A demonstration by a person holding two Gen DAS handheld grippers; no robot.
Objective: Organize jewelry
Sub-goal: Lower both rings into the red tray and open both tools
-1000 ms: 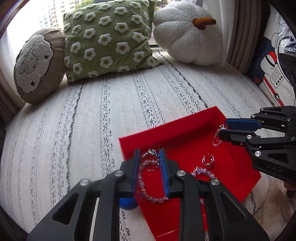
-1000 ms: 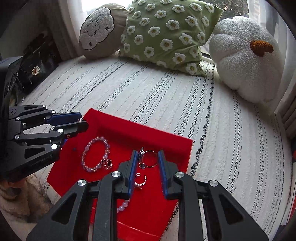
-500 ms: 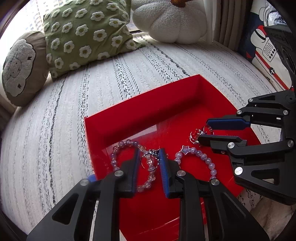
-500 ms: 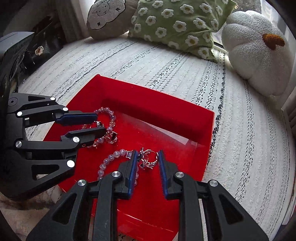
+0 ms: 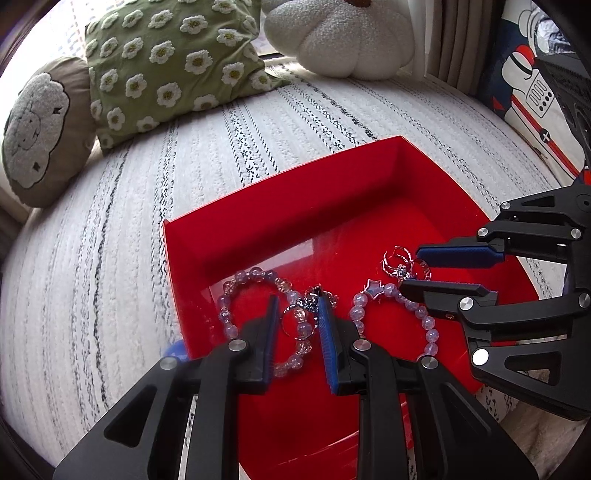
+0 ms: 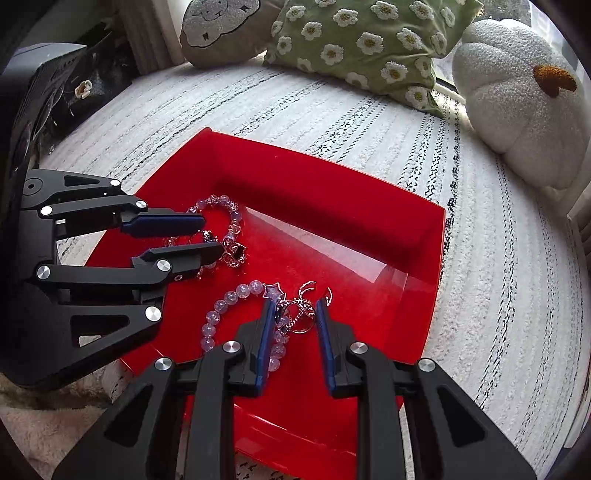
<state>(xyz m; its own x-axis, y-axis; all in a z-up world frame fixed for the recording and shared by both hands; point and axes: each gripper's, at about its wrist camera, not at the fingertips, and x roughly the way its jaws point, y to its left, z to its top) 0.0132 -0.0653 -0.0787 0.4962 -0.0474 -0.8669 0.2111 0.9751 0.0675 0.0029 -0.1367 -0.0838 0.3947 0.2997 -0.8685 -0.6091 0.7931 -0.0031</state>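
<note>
two lilac bead bracelets lying flat side by side in a glossy red tray, right one with a star charm, silver rings tangled just beside it

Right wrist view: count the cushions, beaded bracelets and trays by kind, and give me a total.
Cushions: 3 (sheep cushion, green daisy cushion, white pumpkin cushion)
Beaded bracelets: 2 (far bracelet, near bracelet)
Red tray: 1
Total: 6
The silver pieces are too tangled to count.
</note>
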